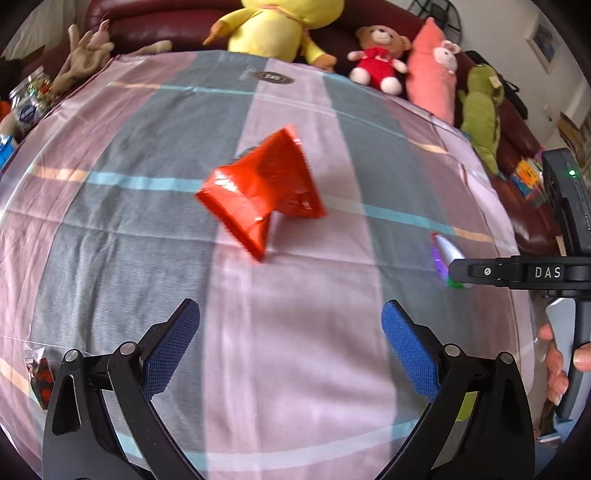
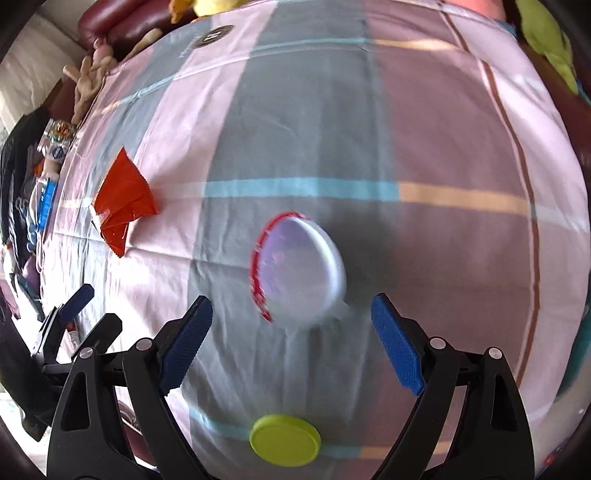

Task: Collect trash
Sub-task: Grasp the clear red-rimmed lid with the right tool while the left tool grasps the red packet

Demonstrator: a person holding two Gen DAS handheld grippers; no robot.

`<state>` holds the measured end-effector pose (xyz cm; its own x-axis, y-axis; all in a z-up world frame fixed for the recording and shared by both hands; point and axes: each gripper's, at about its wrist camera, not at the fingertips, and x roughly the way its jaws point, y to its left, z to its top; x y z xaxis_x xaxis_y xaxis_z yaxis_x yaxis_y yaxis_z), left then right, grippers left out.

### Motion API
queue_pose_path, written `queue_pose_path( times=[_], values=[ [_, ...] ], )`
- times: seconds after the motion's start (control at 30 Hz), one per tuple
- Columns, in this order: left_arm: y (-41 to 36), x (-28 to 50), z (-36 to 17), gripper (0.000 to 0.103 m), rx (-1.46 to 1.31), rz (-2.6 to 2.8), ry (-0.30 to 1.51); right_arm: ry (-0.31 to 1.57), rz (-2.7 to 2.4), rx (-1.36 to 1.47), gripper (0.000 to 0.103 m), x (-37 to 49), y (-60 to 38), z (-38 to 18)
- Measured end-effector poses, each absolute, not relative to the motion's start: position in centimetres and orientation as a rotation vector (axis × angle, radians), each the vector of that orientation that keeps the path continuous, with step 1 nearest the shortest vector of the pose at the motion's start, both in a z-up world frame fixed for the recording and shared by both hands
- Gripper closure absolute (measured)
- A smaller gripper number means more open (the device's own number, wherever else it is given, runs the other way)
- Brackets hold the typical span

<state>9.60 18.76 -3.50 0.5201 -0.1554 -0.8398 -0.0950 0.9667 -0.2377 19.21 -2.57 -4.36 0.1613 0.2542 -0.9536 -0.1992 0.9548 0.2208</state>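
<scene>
where striped cloth (image 1: 295,332) covers table, both tongs (image 1: 290,347) (image 2: 291,347) wide, plush toys (image 1: 376,55) on sofa (image 1: 155,22) behind.

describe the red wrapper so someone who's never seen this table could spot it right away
Start at the striped pink and grey tablecloth in front of the row of plush toys. Near its middle lies the red wrapper, ahead of the open left gripper. It is the only glossy red, crumpled, zigzag-edged piece; the nearby foil lid is round and silvery.

The white lid (image 2: 301,267) is motion-blurred (perhaps a cup lid), its markings unreadable.
</scene>
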Motion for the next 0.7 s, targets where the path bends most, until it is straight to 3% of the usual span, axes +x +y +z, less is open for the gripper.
queue_pose_path(
  times=[0.23, 0.27, 0.33, 0.7],
  values=[
    [20.2, 10.5, -3.7, 0.004, -0.267, -0.027, 1.019, 1.354, 0.301, -0.027, 0.021, 20.2, -0.9, -5.1],
    [20.4, 10.7, -3.7, 0.004, -0.259, -0.027, 1.018, 1.358, 0.294, -0.035, 0.027, 20.3, -0.9, -5.5],
    [20.8, 11.2, -3.6, 0.004, -0.240, -0.023, 1.016, 1.378, 0.277, -0.039, 0.052, 20.5, -1.2, -6.4],
    [22.1, 15.7, -3.5, 0.004, -0.069, -0.075, 1.020, 1.331, 0.338, -0.030, 0.052, 21.0, 0.4, -4.2]
  ],
)
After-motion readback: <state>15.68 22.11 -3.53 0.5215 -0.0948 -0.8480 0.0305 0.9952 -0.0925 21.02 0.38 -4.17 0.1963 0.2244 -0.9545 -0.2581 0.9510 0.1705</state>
